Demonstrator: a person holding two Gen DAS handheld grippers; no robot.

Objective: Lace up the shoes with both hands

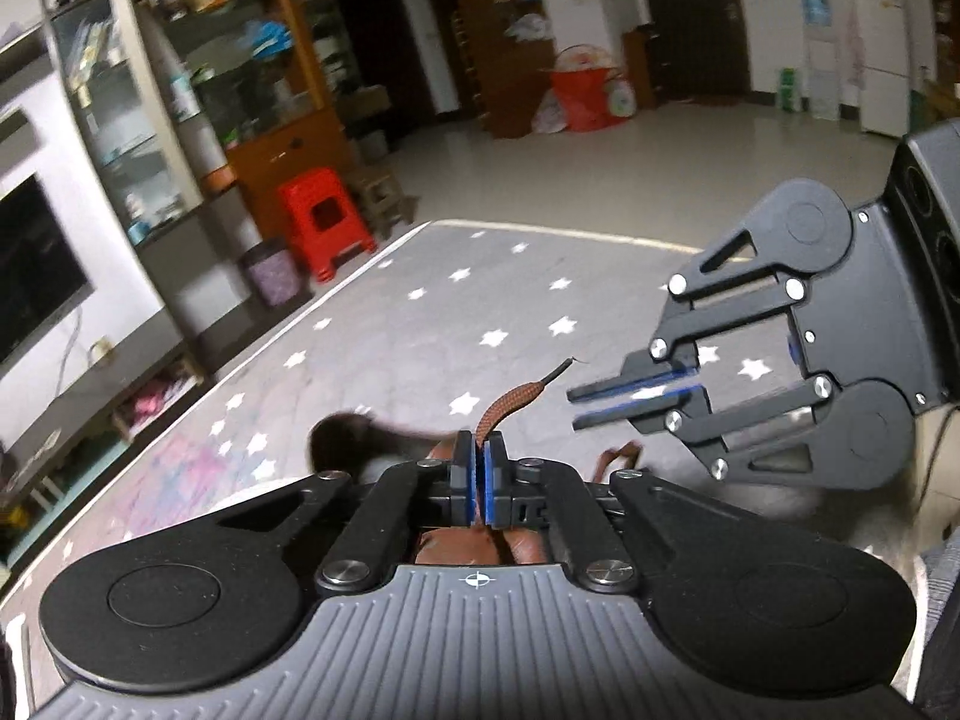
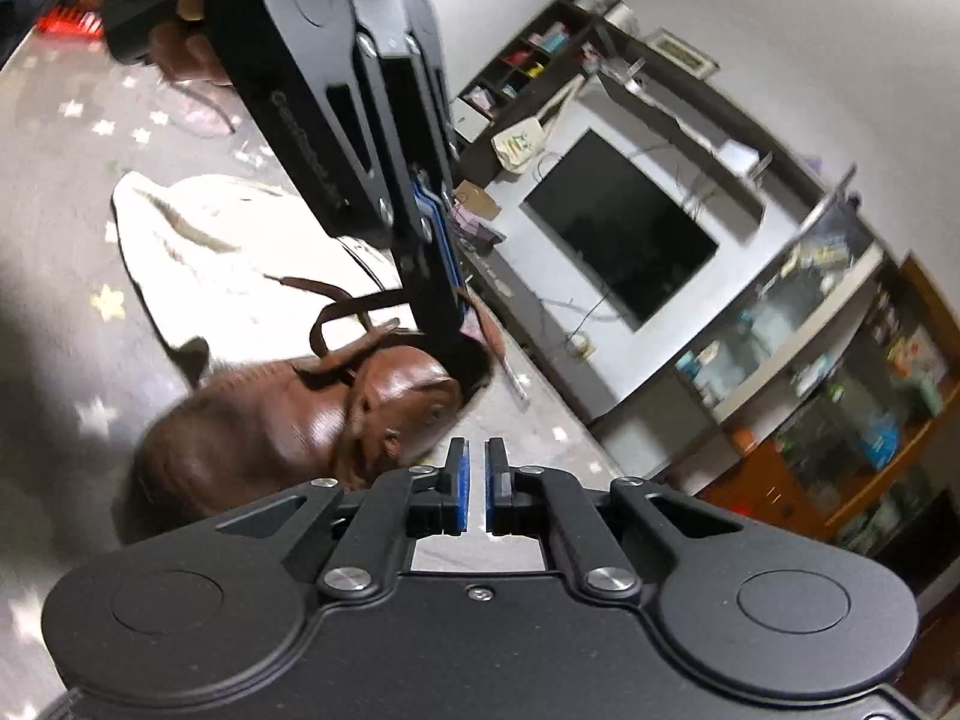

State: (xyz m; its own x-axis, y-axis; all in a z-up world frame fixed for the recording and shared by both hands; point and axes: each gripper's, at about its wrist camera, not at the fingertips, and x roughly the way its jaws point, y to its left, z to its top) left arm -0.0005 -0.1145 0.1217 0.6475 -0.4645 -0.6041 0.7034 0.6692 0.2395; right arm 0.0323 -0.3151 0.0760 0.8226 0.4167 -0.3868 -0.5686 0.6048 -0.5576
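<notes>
In the left wrist view my left gripper (image 1: 478, 450) is shut on the brown shoelace (image 1: 510, 405). The lace's free end and dark tip stick out past the pads, up and to the right. The brown leather shoe (image 1: 450, 546) lies just under this gripper, mostly hidden by it. My right gripper (image 1: 630, 399) hovers to the right of the lace tip, jaws together with only a thin slit and nothing in them. The right wrist view shows the shoe (image 2: 300, 420) on its side with loose lace loops (image 2: 336, 306). There the left gripper (image 2: 459, 324) reaches down to its top, and the right gripper (image 2: 474, 450) is empty.
A grey mat with white stars (image 1: 480, 300) covers the floor. A white cloth bag (image 2: 228, 240) lies behind the shoe. A red stool (image 1: 324, 222) and a purple bin (image 1: 273, 270) stand at the mat's far left edge. A TV unit (image 2: 624, 240) lines the wall.
</notes>
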